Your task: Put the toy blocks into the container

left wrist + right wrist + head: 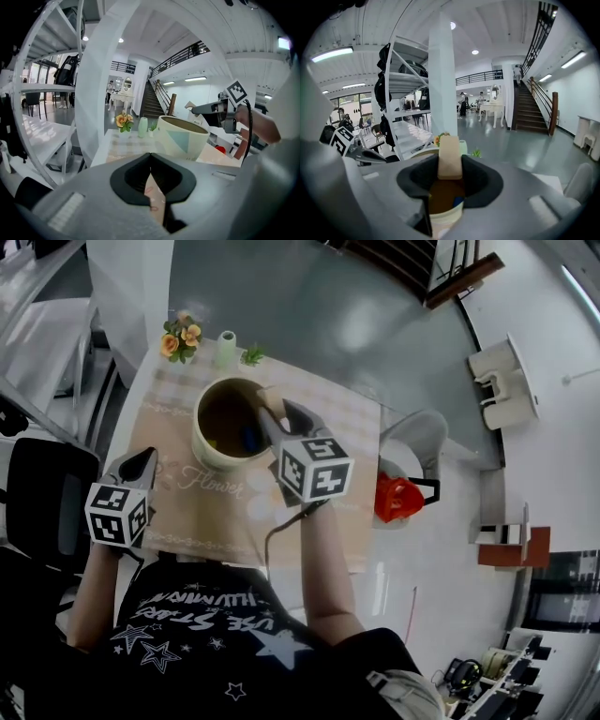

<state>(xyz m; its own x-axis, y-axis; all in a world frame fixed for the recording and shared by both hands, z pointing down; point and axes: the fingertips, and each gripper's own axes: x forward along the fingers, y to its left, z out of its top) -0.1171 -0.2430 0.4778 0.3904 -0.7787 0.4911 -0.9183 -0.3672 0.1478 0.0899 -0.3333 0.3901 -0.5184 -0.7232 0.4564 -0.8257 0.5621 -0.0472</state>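
Table mat point(216, 512) bears the container point(210, 458) near its far edge; right gripper point(281, 416) over it grasps a block point(450, 157); left gripper point(142, 463) clenched, empty

The right gripper point(280, 418) hides part of the container's point(208, 454) dark inside.

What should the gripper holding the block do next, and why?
Probably open the jaws of the right gripper and let go. They are clamped on a tan block, and the right gripper view shows the container with its open mouth just beneath that block, a blue block lying inside. The block should drop in.
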